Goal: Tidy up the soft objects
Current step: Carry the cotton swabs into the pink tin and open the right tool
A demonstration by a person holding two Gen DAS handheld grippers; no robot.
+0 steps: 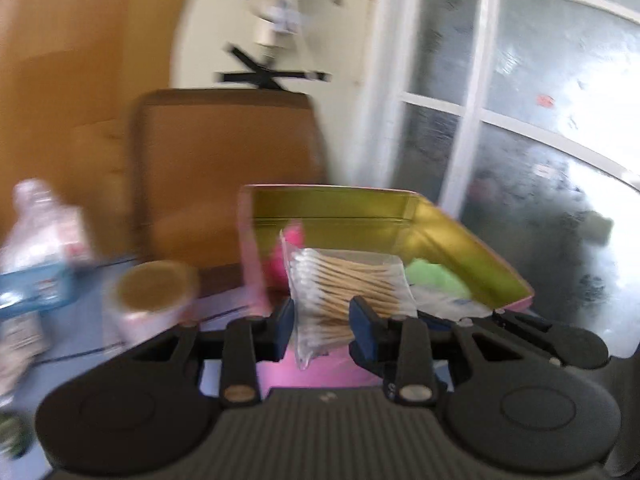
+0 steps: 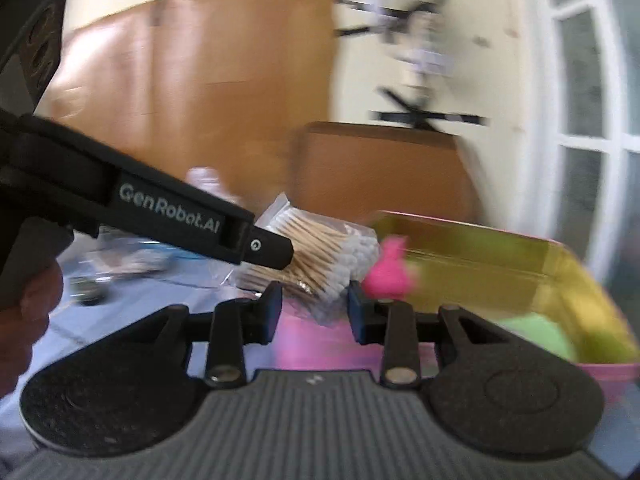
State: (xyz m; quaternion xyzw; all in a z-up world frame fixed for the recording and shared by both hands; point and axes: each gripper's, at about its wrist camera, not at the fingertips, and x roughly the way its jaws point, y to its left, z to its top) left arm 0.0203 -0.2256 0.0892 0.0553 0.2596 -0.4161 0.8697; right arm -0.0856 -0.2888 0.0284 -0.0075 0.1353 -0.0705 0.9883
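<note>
Left wrist view: left gripper (image 1: 322, 326) is clamped on a clear bag of cotton swabs (image 1: 346, 294), both blue pads pressing the bag's lower end. The bag hangs over the near edge of the pink tin (image 1: 472, 240) (gold inside, open top). In the tin: a pink soft thing (image 1: 278, 260) at left, a green soft thing (image 1: 436, 274) at right, a white packet (image 1: 448, 300) in front of it. On the table to the left are a roll of tape (image 1: 154, 292) and a plastic bottle (image 1: 38, 240), both blurred.

Right wrist view: right gripper (image 2: 314, 308) is parted, nothing between the pads. The bag of swabs sits just beyond its tips, held by the left gripper reaching in from the left. The pink thing is just right of the swabs, at the tin's rim.
</note>
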